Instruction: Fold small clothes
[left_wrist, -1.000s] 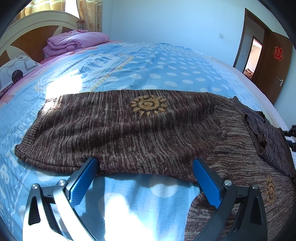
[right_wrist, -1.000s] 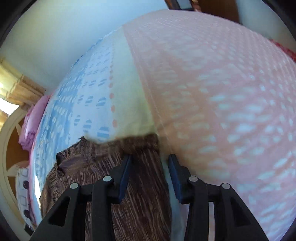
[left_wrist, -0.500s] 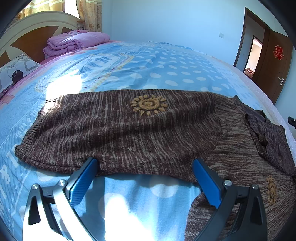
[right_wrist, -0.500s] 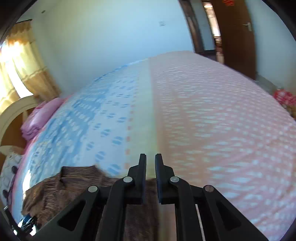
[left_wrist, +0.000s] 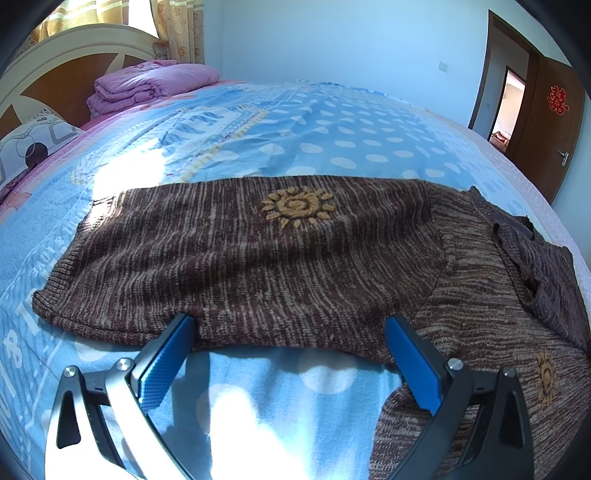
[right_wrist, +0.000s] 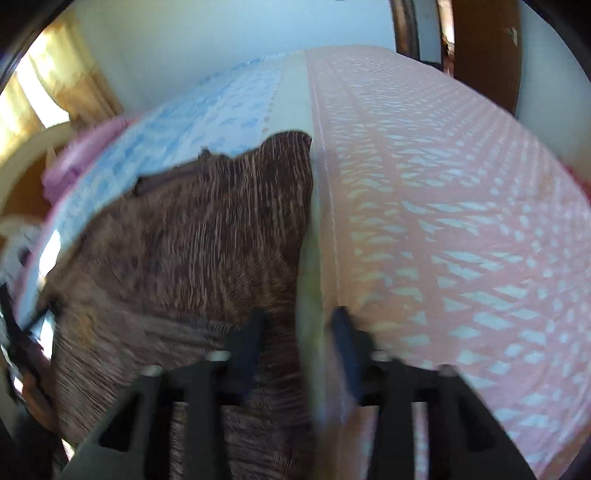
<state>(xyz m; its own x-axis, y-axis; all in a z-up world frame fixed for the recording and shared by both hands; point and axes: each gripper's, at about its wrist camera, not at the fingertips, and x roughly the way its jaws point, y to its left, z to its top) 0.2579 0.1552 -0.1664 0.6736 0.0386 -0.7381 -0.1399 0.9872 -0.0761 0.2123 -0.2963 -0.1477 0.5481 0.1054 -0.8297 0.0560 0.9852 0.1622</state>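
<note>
A brown knitted sweater (left_wrist: 258, 258) with a yellow sun motif (left_wrist: 297, 207) lies spread on the bed, one sleeve folded across the body. My left gripper (left_wrist: 290, 328) is open, its blue fingers at the sweater's near edge. In the blurred right wrist view the sweater (right_wrist: 207, 236) lies to the left. My right gripper (right_wrist: 299, 321) is open, one finger over the knit, the other over the pink sheet.
The bed has a blue dotted sheet (left_wrist: 332, 129) with a pink patterned part (right_wrist: 443, 221) on the right. A folded purple blanket (left_wrist: 147, 85) and a pillow (left_wrist: 29, 147) lie by the headboard. A brown door (left_wrist: 550, 122) stands at the far right.
The right gripper shut half a second ago and has now opened again, swinging back over the sweater's edge. The left gripper has not moved.
</note>
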